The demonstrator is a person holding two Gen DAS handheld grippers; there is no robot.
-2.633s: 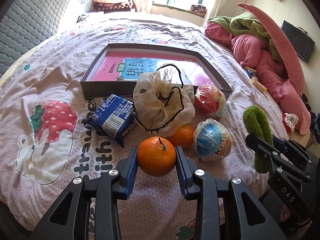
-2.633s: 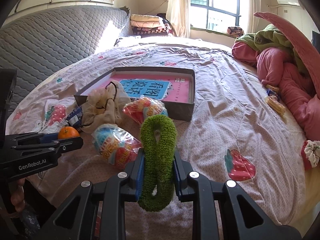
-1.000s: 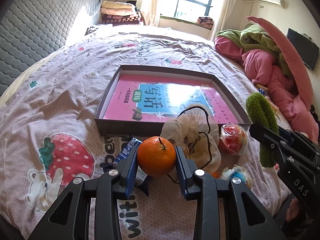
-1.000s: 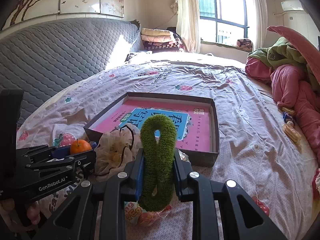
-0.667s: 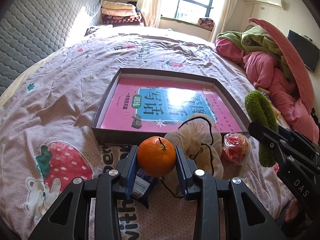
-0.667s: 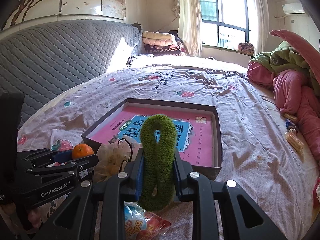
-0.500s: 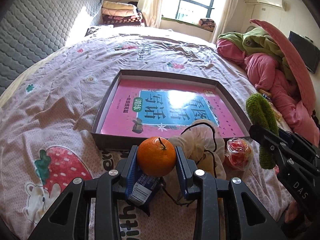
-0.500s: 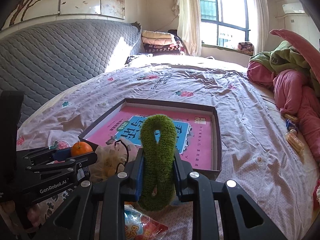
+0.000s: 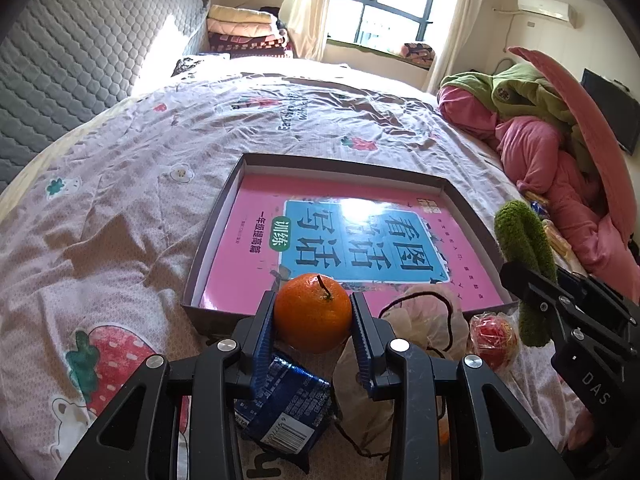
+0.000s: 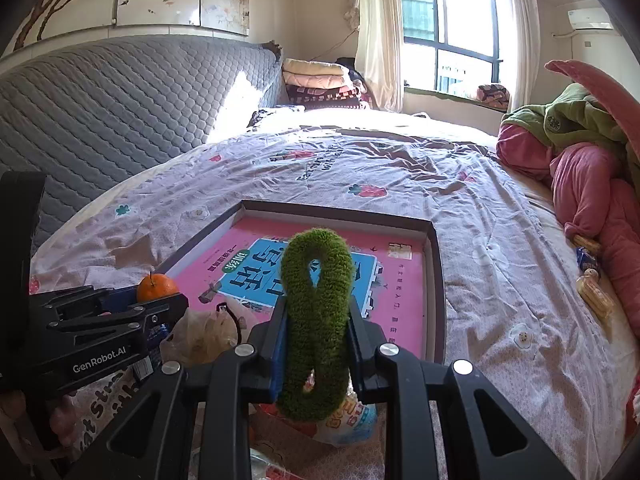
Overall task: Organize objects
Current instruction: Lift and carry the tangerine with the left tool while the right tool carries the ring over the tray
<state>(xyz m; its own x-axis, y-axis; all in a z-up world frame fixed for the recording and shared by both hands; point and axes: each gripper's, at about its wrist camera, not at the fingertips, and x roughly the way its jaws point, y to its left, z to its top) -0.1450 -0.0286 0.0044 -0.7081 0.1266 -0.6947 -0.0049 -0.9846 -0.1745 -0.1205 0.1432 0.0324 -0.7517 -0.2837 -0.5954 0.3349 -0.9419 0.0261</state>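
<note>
Left tool pinched orange | right tool squeezed green fuzzy loop | both held above bed near tray, apparently for loading | pouch, carton unsorted.

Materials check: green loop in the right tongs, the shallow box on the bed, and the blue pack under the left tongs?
Green loop: looks like chenille or terry fabric, matte; fuzzy pile all over.
Shallow box: likely cardboard, matte grey-brown; thin straight walls with folded corners. The pink cover inside it is glossy and shows glare.
Blue pack: looks like printed film or coated carton, shiny; creased, with a barcode. Hard to tell which.
</note>
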